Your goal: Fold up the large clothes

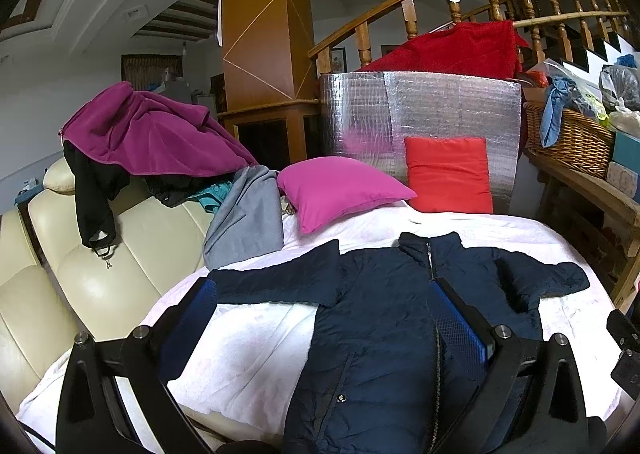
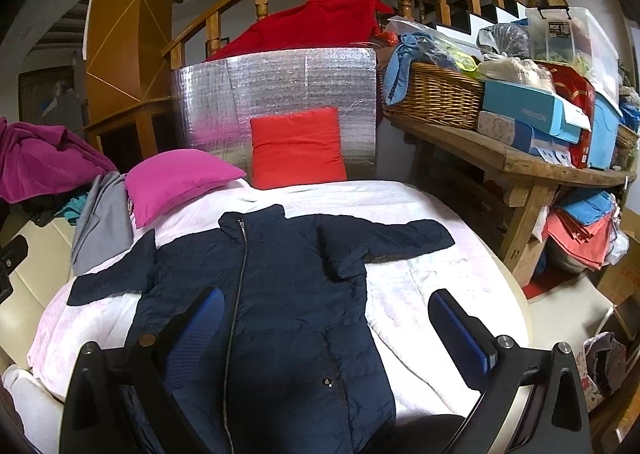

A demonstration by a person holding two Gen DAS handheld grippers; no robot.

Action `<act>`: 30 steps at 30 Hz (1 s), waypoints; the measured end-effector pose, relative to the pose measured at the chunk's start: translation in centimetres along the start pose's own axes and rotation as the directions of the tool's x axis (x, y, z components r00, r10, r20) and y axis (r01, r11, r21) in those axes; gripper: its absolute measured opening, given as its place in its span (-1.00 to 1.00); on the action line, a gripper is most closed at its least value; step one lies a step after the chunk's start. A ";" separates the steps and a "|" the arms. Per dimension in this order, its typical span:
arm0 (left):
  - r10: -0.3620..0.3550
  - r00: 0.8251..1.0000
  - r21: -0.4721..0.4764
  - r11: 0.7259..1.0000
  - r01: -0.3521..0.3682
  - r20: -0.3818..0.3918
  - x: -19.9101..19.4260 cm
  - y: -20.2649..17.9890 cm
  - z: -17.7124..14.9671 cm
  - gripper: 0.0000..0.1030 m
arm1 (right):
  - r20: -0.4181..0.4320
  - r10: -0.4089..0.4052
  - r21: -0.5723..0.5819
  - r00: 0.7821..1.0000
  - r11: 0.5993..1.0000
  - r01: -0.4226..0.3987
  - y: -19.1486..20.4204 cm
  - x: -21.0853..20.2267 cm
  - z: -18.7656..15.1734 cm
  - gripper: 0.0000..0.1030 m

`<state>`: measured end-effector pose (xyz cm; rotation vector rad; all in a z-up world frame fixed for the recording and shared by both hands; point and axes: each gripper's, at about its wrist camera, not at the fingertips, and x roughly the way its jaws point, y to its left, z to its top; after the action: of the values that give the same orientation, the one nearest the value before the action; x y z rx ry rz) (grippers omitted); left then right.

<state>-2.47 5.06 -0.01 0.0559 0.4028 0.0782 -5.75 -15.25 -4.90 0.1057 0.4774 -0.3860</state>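
Observation:
A dark navy zip-up jacket lies flat, front up, on a white blanket, with both sleeves spread out to the sides and the collar at the far end. My left gripper hovers open above the jacket's left half and the blanket, nothing between its blue pads. My right gripper hangs open over the jacket's right half, also holding nothing. Part of the other gripper shows at each view's edge.
A pink pillow and a red pillow lie at the far end against a silver foil panel. Purple, black and grey clothes drape a cream sofa on the left. A wooden bench with a wicker basket and boxes stands on the right.

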 end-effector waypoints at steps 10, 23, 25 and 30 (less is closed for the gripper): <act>0.004 1.000 0.002 1.000 -0.004 -0.019 0.9 0.2 -0.3 1.00 | -0.009 0.007 -0.018 1.000 1.000 -0.007 0.7 0.8 0.6 1.00; 0.018 0.999 0.016 1.000 -0.017 -0.044 2.6 -0.7 -0.4 1.00 | 0.018 0.013 -0.008 1.000 1.000 -0.013 0.9 3.0 1.9 1.00; 0.018 0.999 0.019 1.000 -0.017 -0.047 3.0 -0.9 -0.4 1.00 | 0.014 0.009 -0.006 1.000 1.000 -0.008 0.9 3.5 2.1 1.00; 0.022 0.998 0.026 0.999 -0.020 -0.058 4.0 -1.3 -0.4 1.00 | -0.013 0.004 0.018 1.000 1.000 -0.004 0.3 5.3 2.7 1.00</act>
<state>1.14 4.17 -2.01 0.0834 0.4621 0.0957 -0.13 -17.27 -4.98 0.1266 0.4862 -0.3857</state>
